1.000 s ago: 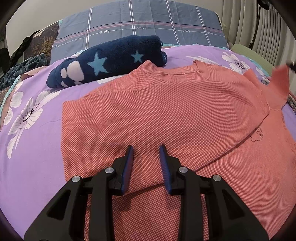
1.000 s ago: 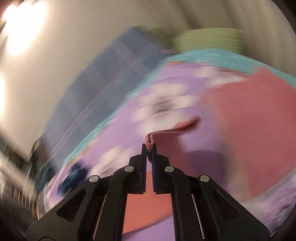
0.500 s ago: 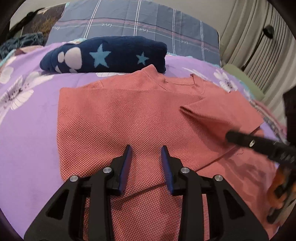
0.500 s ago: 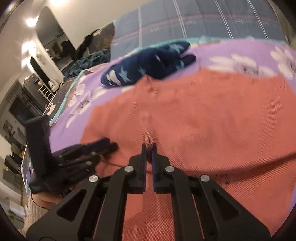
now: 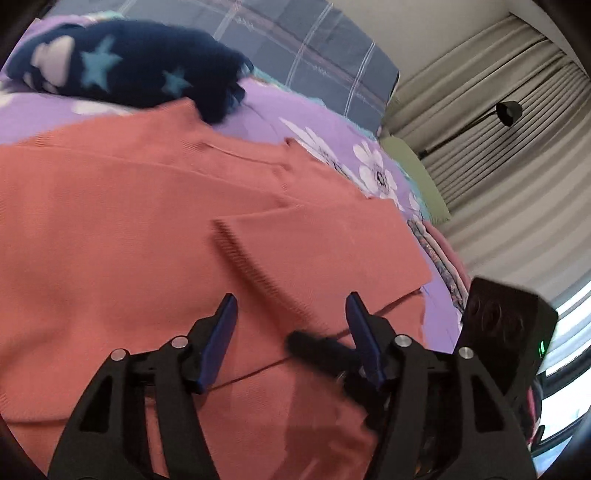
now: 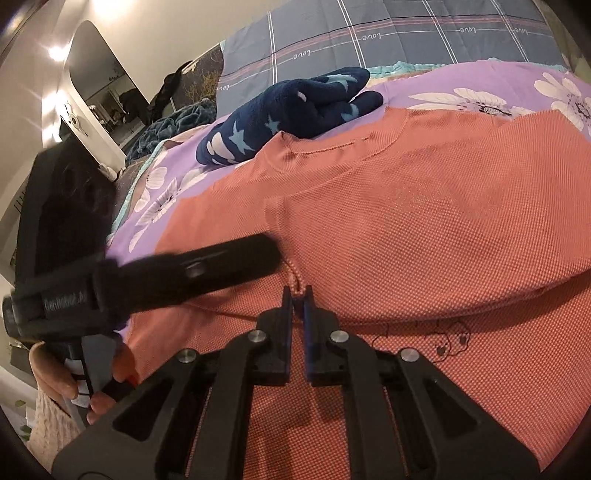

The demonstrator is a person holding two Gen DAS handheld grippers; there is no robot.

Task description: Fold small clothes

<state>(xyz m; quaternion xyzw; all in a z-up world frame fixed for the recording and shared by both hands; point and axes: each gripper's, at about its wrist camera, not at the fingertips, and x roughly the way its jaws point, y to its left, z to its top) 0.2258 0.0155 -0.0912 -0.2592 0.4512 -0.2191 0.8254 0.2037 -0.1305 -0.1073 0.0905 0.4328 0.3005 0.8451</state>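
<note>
A salmon-orange knit shirt [image 5: 110, 229] lies flat on the purple flowered bedspread [image 5: 332, 133], both sleeves folded in over its body. My left gripper [image 5: 291, 314] is open and empty just above the shirt, straddling the ribbed cuff [image 5: 255, 266] of the right sleeve. My right gripper [image 6: 297, 291] is shut on that sleeve's edge [image 6: 295, 273] and rests low on the shirt [image 6: 424, 221]. The left gripper [image 6: 184, 273] shows blurred at the left of the right wrist view.
A dark blue star-patterned fleece [image 5: 122, 74] lies beside the shirt's collar, also in the right wrist view [image 6: 295, 103]. A grey plaid pillow [image 6: 406, 33] is behind it. Curtains and a lamp [image 5: 508, 112] stand to the right. A green cushion [image 5: 417, 173] sits at the bed's edge.
My right gripper carried the right sleeve in over the shirt body and laid it down, still pinched. My left gripper swung right toward the sleeve cuff and opened wider.
</note>
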